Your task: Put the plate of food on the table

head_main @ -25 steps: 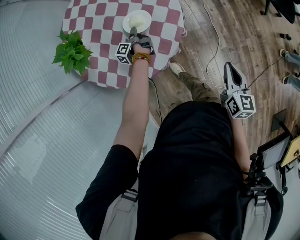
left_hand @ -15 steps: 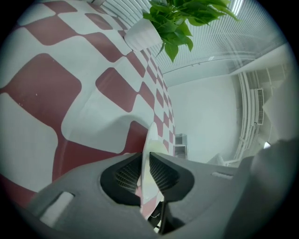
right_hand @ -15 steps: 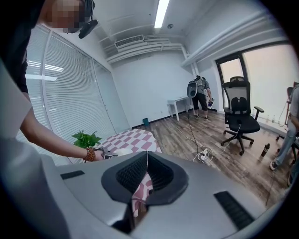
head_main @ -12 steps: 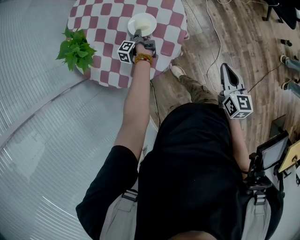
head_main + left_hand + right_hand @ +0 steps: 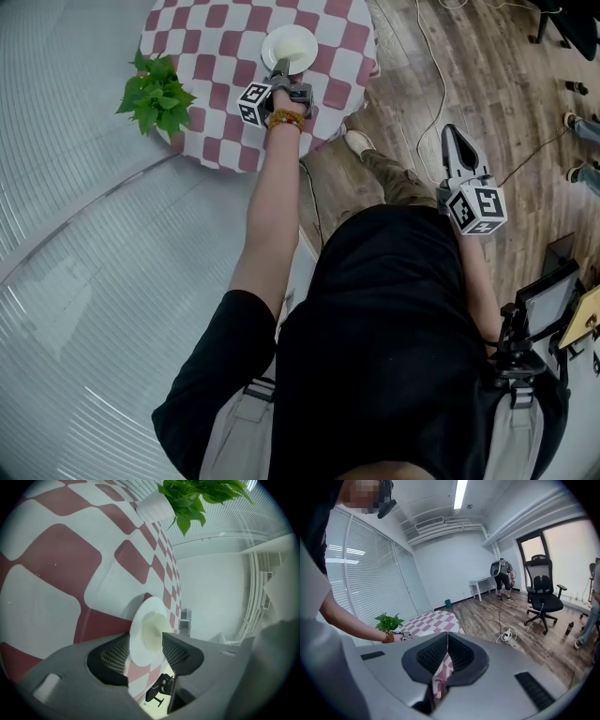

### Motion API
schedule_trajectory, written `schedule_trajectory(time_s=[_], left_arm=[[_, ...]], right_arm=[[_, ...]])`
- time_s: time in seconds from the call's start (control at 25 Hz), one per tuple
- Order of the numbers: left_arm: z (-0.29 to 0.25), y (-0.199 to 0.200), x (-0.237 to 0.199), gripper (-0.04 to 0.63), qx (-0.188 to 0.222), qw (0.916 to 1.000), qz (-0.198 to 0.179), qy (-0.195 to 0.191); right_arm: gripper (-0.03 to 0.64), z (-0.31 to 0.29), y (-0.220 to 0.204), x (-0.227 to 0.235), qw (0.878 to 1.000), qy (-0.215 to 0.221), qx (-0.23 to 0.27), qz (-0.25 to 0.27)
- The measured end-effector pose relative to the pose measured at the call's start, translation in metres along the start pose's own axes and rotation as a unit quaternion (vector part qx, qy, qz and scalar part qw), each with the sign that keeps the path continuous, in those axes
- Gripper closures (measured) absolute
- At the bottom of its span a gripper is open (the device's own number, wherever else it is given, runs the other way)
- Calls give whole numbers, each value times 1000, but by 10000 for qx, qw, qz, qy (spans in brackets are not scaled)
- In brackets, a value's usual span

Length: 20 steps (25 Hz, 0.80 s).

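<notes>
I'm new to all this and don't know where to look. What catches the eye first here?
The round table in its red-and-white checked cloth, at the top of the head view, with a leafy plant at its left edge. On it lies a white plate of pale food; the left gripper has just been opening its jaws, with the plate's rim between them.

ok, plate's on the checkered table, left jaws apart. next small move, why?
Probably draw the left gripper straight back off the plate: its jaws have just been opening, the rim sits loose between them, and the plate rests on the table.
</notes>
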<state>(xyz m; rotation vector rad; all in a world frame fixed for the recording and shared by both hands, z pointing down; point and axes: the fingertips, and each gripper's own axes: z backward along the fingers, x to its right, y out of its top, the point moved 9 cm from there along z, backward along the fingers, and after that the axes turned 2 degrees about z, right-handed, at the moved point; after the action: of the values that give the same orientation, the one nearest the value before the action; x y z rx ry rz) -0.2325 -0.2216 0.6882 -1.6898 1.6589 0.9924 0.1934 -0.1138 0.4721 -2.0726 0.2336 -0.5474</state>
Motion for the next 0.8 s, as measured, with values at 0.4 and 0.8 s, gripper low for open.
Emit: schedule_trajectory(time_s=[0.4,0.8], left_arm=[[15,-5,-13,388,11,9999,-51,132],[66,-15,-45,388,211,9995,186,168]], right_arm=[[606,3,-6,3,10000,33,61,-49],[606,-1,-7,-5,9992,360,127,-78]])
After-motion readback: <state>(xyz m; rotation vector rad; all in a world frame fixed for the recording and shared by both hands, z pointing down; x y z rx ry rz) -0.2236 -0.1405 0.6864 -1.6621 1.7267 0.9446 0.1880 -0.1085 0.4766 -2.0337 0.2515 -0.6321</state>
